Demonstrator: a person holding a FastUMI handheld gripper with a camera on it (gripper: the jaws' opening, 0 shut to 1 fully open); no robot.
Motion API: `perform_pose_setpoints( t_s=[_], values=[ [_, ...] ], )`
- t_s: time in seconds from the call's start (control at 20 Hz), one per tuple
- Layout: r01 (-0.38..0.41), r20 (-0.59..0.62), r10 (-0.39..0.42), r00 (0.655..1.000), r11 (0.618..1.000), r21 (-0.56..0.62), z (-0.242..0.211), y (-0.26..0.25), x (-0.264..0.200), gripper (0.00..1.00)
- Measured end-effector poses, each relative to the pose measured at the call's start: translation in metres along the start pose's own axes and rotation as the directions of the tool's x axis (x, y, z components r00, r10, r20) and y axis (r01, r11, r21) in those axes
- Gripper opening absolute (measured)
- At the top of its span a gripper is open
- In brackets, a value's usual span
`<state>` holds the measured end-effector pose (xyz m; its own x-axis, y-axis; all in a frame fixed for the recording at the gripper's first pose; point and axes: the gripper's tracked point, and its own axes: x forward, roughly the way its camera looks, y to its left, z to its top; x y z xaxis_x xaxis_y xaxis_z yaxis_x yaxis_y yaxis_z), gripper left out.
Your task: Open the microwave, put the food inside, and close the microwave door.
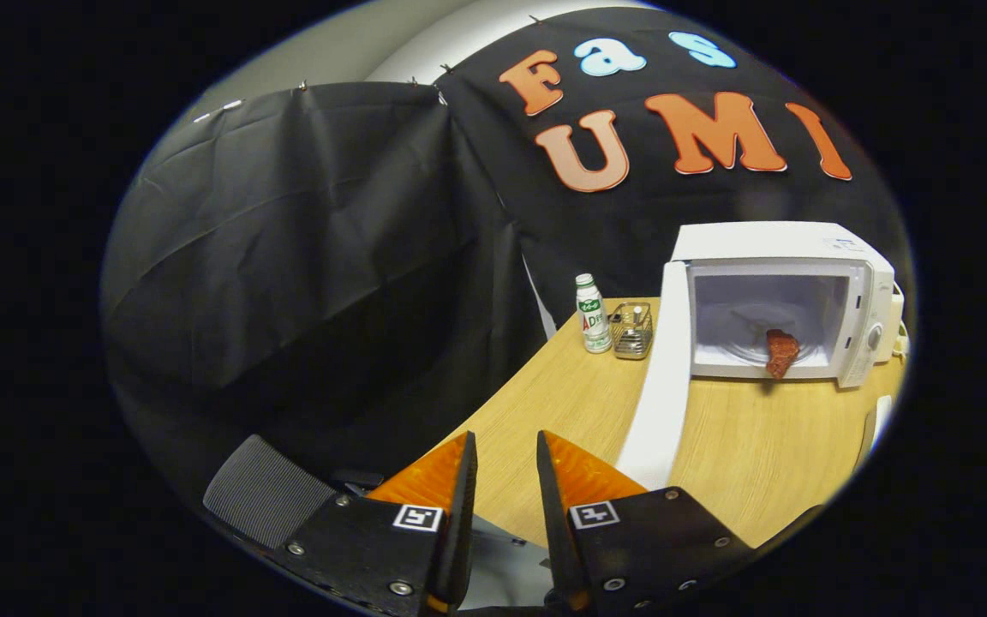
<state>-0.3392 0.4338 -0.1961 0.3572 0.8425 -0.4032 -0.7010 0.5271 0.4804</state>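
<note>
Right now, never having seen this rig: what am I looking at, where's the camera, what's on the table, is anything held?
This is a handheld two-finger gripper that a person carries; there is no robot arm. The fisheye camera rides on it and looks forward along the two fingers. They stand slightly apart with nothing between them, so nothing is held.

Beyond them is a light wooden table. At its far end sits a white microwave oven with its white door swung open toward the camera. A reddish-brown piece of food rests at the front lip of the cavity. Beside the door stand a small white bottle with a green label and a small wire basket.
</note>
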Motion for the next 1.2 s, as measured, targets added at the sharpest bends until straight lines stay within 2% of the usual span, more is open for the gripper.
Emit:
perform_pose_setpoints(
  t_s=[0.15, 0.25, 0.3, 0.5, 0.8, 1.2],
  values=[
    [0.040, -0.052, -0.042, 0.998, 0.999, -0.033, -0.019, -0.006, 0.019, 0.34],
    [0.054, -0.063, -0.055, 0.997, 0.998, -0.017, -0.024, -0.011, 0.026, 0.24],
    [0.080, -0.079, -0.082, 0.993, 0.996, -0.030, -0.027, -0.021, 0.023, 0.22],
    [0.206, -0.113, -0.202, 0.973, 0.978, 0.021, -0.036, -0.082, 0.009, 0.21],
    [0.434, -0.092, -0.429, 0.899, 0.900, 0.045, -0.027, -0.199, -0.022, 0.23],
    [0.647, -0.043, -0.646, 0.762, 0.762, 0.037, 0.002, -0.340, -0.042, 0.23]
  ],
)
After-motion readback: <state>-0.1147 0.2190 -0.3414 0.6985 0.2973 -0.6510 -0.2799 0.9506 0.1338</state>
